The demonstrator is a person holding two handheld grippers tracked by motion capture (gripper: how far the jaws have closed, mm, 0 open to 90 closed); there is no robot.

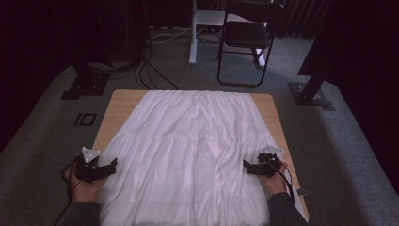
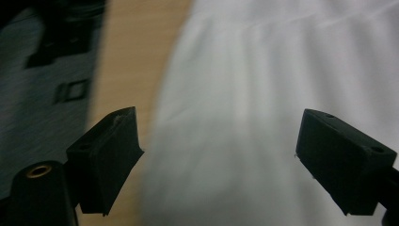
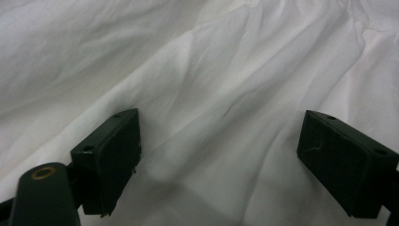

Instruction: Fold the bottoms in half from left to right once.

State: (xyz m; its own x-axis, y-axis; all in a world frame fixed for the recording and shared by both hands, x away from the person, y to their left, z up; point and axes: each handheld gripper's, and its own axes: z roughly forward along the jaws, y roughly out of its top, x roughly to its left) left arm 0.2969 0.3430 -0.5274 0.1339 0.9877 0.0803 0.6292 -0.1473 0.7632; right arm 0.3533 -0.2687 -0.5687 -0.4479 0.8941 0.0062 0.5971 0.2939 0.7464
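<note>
A white gathered skirt (image 1: 193,146) lies spread flat over most of the wooden table (image 1: 120,101), waistband at the far end and hem toward me. My left gripper (image 1: 112,165) is at the skirt's left edge near the front, jaws wide apart and holding nothing. In the left gripper view, the white cloth (image 2: 263,117) and a strip of bare table (image 2: 127,61) lie beyond the open gripper (image 2: 219,160). My right gripper (image 1: 247,165) sits over the skirt's right side, also open. In the right gripper view, wrinkled cloth (image 3: 211,94) lies beneath the gripper (image 3: 219,162).
A black folding chair (image 1: 247,37) and a white desk leg (image 1: 193,33) stand on the grey carpet beyond the table. Cables (image 1: 150,70) trail on the floor at the back left. Dark stand bases (image 1: 87,82) (image 1: 310,92) flank the table's far corners.
</note>
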